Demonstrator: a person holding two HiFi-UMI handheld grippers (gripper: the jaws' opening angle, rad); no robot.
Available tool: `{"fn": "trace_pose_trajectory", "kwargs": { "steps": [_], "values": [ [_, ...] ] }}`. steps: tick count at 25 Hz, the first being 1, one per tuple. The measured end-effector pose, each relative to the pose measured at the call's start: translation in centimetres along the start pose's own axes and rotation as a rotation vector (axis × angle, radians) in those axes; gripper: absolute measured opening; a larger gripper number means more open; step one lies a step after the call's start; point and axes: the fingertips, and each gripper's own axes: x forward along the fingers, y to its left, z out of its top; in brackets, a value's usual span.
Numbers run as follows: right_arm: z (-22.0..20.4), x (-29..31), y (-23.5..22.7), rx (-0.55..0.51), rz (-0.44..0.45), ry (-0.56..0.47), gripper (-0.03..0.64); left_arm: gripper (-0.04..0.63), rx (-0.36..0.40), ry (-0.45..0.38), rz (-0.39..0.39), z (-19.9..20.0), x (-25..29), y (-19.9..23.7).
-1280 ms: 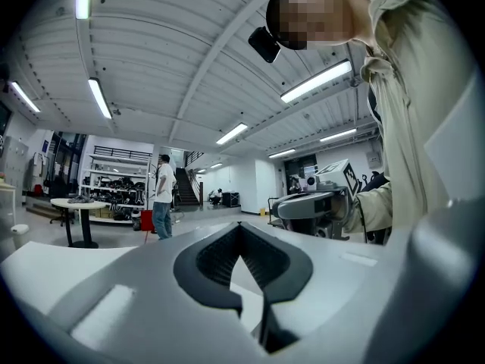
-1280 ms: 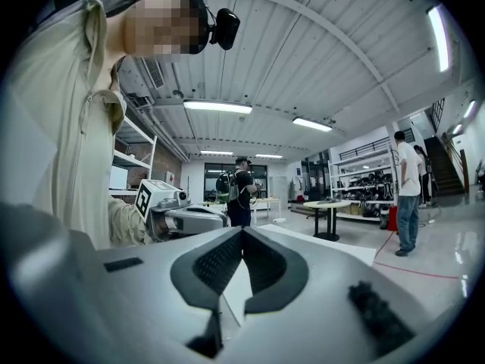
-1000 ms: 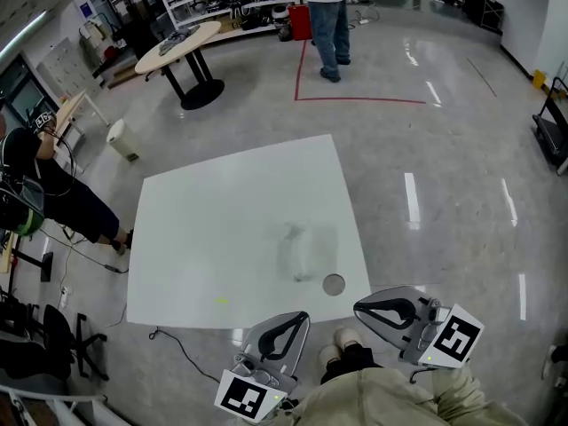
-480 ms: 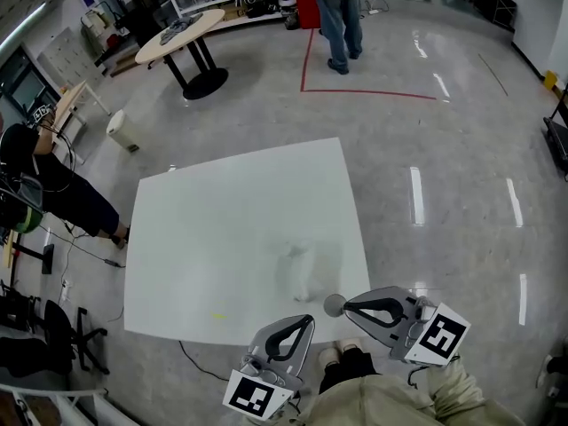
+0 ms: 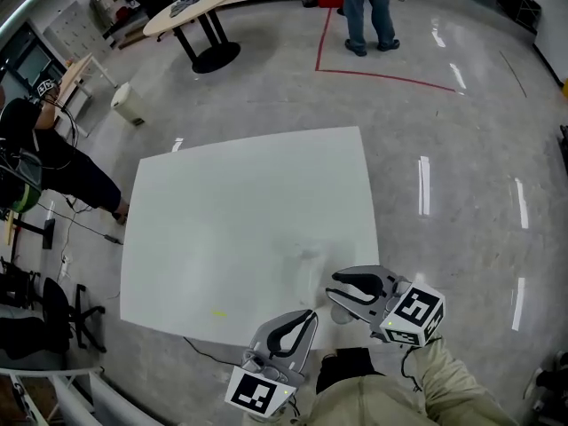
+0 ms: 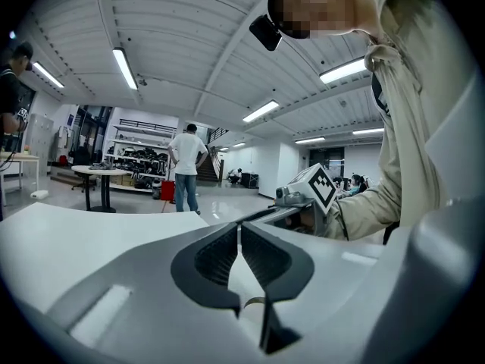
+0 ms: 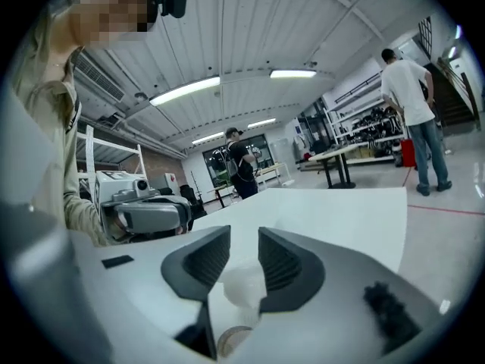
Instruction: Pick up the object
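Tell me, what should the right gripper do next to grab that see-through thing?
Probably ease the right gripper slightly forward, then close. Its jaws are opening, and the cloudy, see-through plastic object already lies between them on the white board, seemingly not yet gripped.

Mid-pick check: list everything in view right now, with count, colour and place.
white tabletop: one, white, centre, in front of the person
clear object: one, translucent, near edge of the tabletop, between the right gripper's jaws
round table: one, tan top and black legs, far left
standing person: one, blue jeans, far side
seated person: one, black clothes, left edge
left gripper: one, grey and black, shut, empty
right gripper: one, grey and black, jaws opening around the clear object
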Motion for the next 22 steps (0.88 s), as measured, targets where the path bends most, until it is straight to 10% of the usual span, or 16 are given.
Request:
{"fn": "trace_pose_trajectory", "kwargs": {
  "steps": [11,22],
  "values": [
    [-3.1,3.9,-6.1,0.192,-0.180,0.110,0.259,0.284,-0.036,0.120,0.044,-4.6,4.7,3.9],
    [-2.9,7.2,-7.9,0.318,-0.203,0.179,0.308,0.413,-0.025,0.239,0.096,-10.5,8.1,5.8]
  ]
}}
